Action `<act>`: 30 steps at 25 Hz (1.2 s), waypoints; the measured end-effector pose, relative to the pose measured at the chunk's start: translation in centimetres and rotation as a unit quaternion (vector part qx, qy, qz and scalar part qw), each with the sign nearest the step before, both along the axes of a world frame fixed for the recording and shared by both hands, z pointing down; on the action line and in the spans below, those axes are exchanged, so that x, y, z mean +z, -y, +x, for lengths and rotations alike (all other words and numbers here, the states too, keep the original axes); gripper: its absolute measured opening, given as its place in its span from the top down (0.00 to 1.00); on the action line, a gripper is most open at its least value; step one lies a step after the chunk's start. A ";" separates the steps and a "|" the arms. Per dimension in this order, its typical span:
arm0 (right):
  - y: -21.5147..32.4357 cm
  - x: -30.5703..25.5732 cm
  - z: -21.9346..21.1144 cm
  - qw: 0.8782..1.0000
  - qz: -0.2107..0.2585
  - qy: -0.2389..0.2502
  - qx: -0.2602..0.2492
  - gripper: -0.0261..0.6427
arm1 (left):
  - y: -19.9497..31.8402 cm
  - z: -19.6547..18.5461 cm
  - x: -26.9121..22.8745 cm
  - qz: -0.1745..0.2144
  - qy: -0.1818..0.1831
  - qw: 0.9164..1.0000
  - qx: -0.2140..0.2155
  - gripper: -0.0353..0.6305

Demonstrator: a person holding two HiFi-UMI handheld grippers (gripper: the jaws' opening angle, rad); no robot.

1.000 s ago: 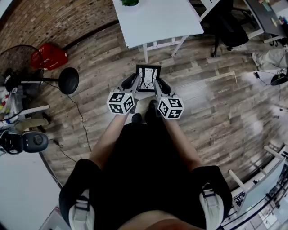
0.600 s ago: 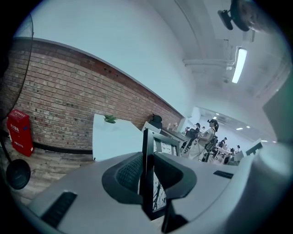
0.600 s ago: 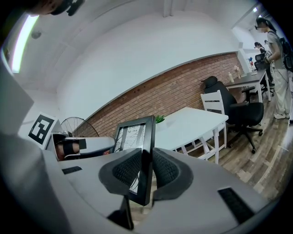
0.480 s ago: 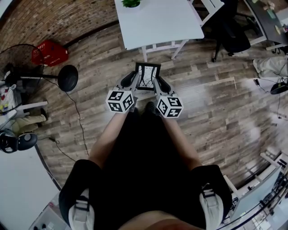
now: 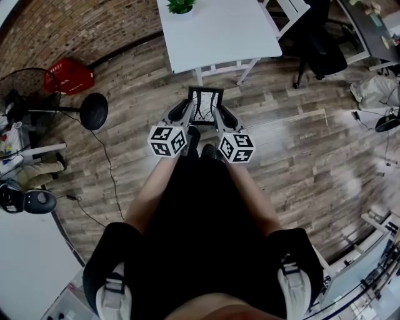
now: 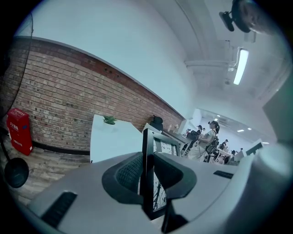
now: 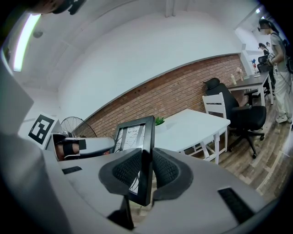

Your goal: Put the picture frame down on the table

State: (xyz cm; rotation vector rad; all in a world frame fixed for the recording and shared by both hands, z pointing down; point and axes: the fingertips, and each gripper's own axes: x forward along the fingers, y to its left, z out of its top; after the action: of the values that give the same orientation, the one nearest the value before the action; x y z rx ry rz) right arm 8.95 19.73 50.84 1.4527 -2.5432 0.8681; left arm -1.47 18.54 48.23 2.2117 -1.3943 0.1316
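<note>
A wood-plank floor (image 5: 300, 156) fills most of the head view, with a brick wall (image 5: 75, 25) at the upper left. A white table (image 5: 219, 31) stands at the top centre, with a small green plant (image 5: 180, 5) on its far edge. A red basket (image 5: 67, 76) and a black fan (image 5: 94, 111) sit at the left, and a black office chair (image 5: 322, 50) at the upper right.

The person stands with both forearms reaching forward, side by side. The left gripper (image 5: 181, 112) and right gripper (image 5: 224, 115) meet in the centre of the view, just short of the table. Between them the black picture frame (image 5: 205, 107) stands upright above the floor. Each gripper's jaws are clamped on a side edge of the frame, the left on its left edge and the right on its right edge.
</note>
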 end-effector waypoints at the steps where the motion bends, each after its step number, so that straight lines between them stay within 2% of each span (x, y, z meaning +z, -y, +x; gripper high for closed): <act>1: 0.2 0.0 0.0 1.000 0.001 -0.001 -0.001 0.85 | 0.2 0.0 0.0 0.000 -0.001 1.000 0.000 0.82; 16: 4.9 0.5 -0.9 1.000 -0.004 -0.006 0.014 0.86 | 5.2 -0.9 0.5 -0.003 -0.005 1.000 0.011 0.82; 30: 13.1 1.5 -3.2 0.999 -0.017 -0.013 0.029 0.86 | 13.7 -3.0 1.8 -0.014 -0.007 0.999 0.028 0.82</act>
State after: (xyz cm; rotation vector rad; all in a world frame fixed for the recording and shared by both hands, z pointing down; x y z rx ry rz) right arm 5.78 6.61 52.35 1.5250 -2.4661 0.8897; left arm -4.50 4.83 50.01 2.2245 -1.3149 0.1539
